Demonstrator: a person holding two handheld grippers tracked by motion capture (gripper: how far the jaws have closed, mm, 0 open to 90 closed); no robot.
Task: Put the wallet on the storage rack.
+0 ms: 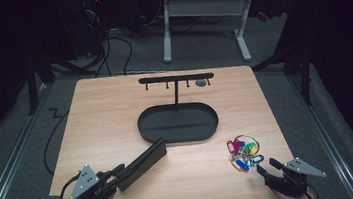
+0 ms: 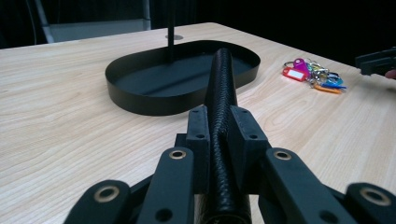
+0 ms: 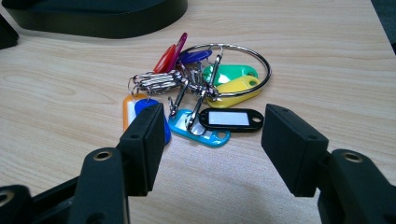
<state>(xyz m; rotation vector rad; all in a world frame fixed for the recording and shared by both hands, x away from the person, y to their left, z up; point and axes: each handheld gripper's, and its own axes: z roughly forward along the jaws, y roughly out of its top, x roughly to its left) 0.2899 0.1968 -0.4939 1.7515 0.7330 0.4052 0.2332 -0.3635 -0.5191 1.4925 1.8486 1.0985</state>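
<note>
I have my left gripper [image 2: 218, 122] clamped on a flat black case [image 1: 142, 163] with a woven texture, held on edge; its far end points at the black oval tray [image 1: 178, 123], close to the tray's near left rim. I can't tell whether that end touches the rim. From the tray's middle rises a black hook stand [image 1: 175, 79] with a crossbar. My right gripper [image 3: 208, 145] stands with its jaws wide apart and nothing between the pads, just short of the key ring bunch [image 3: 201, 95], which lies on the wooden table [image 1: 105, 112] to the near right of the tray. The bunch's coloured tags carry blank white label windows; I read no writing or brand on anything.
</note>
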